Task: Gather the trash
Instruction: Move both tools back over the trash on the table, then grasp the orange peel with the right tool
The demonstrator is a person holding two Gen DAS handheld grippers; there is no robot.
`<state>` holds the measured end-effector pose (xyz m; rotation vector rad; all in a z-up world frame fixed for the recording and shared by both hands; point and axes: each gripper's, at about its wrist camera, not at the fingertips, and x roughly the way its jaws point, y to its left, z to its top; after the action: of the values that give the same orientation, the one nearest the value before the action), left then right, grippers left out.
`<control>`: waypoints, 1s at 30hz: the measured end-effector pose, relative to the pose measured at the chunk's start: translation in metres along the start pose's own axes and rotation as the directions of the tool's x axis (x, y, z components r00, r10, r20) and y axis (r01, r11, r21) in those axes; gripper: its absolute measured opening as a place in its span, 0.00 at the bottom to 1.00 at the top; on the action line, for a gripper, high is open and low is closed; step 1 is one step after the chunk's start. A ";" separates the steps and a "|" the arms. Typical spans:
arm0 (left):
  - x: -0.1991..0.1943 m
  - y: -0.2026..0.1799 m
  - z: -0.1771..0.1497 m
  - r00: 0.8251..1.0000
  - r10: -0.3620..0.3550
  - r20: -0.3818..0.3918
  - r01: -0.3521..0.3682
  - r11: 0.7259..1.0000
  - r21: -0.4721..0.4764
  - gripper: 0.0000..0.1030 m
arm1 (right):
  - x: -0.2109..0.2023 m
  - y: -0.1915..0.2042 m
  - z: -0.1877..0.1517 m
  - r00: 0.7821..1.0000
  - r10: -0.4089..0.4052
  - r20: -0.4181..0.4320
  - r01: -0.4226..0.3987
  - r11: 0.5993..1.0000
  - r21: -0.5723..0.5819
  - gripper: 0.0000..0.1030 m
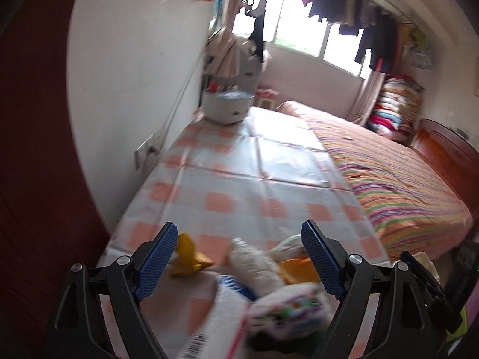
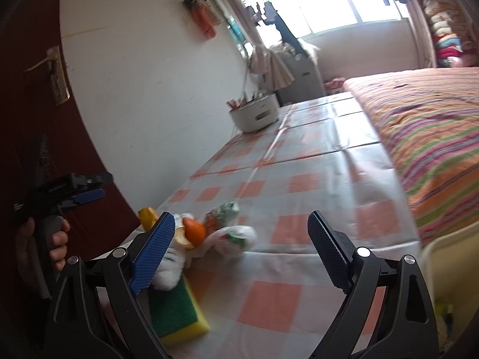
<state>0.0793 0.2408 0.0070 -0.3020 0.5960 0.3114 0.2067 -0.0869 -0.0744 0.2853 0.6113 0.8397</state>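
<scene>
Daylight from a wide window point(image 1: 299, 27) fills a bedroom where a long desk point(image 2: 314, 161) under a glossy orange-and-white checked cloth runs along a white wall, with a striped bed point(image 1: 398, 179) just beside its other edge. At the far end of the desk stands a white round tub point(image 2: 254, 116) with small items sticking out. The trash point(image 2: 209, 236) lies heaped at the near end: crumpled white wrappers, an orange peel point(image 2: 196, 232), a yellow scrap point(image 1: 188, 254) and a green-and-yellow sponge point(image 2: 179, 308). Both views are blurred. Over the heap, the left gripper point(image 1: 239, 257) has its jaws spread wide and grips nothing, though wrappers lie between them. Beside it, the right gripper point(image 2: 242, 251) likewise has jaws standing wide and empty, the heap by its left finger. A hand point(image 2: 55, 239) holds the left gripper's handle.
</scene>
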 end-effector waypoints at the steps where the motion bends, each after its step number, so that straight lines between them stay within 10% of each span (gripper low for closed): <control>1: 0.007 0.009 -0.001 1.000 0.011 -0.023 -0.011 1.000 -0.014 0.80 | 0.007 0.004 -0.001 1.000 0.019 -0.016 -0.019 1.000 -0.008 0.86; 10: 0.056 0.040 -0.016 0.987 0.015 -0.158 -0.030 0.996 -0.089 0.80 | 0.041 0.047 0.003 0.989 0.097 -0.108 -0.112 0.984 -0.138 0.84; 30: 0.089 0.064 -0.022 0.954 0.040 -0.297 -0.073 0.992 -0.102 0.80 | 0.101 0.046 -0.001 0.941 0.115 -0.319 -0.157 0.981 -0.109 0.43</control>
<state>0.1144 0.3086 -0.0748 -0.4448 0.8839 0.3587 0.2300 0.0203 -0.0936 0.0718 0.8331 1.0664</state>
